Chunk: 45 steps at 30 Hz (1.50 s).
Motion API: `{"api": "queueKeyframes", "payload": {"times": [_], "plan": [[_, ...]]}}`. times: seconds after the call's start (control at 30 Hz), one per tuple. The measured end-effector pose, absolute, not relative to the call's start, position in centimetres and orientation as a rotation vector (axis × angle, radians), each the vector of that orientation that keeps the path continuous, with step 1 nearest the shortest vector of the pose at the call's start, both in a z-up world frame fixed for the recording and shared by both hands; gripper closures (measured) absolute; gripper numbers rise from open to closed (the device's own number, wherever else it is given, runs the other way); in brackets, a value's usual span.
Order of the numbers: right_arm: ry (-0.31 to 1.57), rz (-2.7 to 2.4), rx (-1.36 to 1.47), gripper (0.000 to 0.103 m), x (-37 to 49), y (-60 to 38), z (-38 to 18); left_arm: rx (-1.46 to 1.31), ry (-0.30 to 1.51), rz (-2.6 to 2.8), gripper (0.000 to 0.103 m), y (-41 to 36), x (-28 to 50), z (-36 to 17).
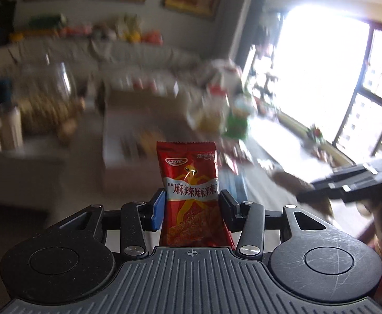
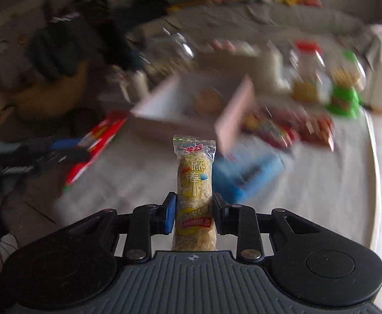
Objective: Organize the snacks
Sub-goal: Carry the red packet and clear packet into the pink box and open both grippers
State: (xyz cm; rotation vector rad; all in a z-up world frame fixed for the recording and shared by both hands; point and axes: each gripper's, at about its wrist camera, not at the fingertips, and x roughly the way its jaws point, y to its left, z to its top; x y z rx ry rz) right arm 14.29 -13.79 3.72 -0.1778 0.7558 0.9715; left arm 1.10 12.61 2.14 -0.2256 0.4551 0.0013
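Two grippers each clamp one snack: the left gripper (image 1: 192, 204) pinches a red spicy packet (image 1: 191, 191) standing upright, the right gripper (image 2: 194, 210) squeezes a sesame stick (image 2: 194, 196). Beyond them lies the blurred white box (image 2: 164, 115) on the table (image 2: 321, 196). Either thin wrapper could slip out if swung quickly.
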Motion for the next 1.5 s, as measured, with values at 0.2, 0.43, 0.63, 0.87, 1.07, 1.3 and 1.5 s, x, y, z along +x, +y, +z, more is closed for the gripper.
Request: {"api": "queueKeyframes", "payload": {"times": [0.2, 0.43, 0.63, 0.87, 1.07, 1.3, 1.5], "plan": [[0.508, 0.994, -0.207, 0.075, 16.9, -6.7, 10.9, -0.217, 0.324, 0.091, 0.053, 16.7, 7.4, 6.9], [0.658, 0.902, -0.188, 0.075, 26.4, 1.0, 7.1, -0.258, 0.576, 0.1, 0.053, 19.9, 18.7, 1.0], [0.785, 0.863, -0.238, 0.067, 30.7, 4.7, 0.6, -0.262, 0.707, 0.149, 0.051, 20.9, 22.3, -3.3], [0.775, 0.867, -0.196, 0.049, 32.5, 3.3, -1.1, -0.248, 0.722, 0.135, 0.05, 21.0, 23.1, -3.6], [0.675, 0.708, -0.113, 0.033, 34.1, -1.3, -0.5, -0.312, 0.737, 0.021, 0.049, 21.7, 22.6, -3.4], [0.672, 0.525, -0.075, 0.028, 37.3, -6.1, -1.6, -0.374, 0.641, 0.083, 0.051, 22.0, 20.6, -2.4], [0.747, 0.497, -0.088, 0.026, 41.0, -5.6, -5.4, -0.41, 0.562, -0.099, 0.051, 19.3, 18.1, -1.0]]}}
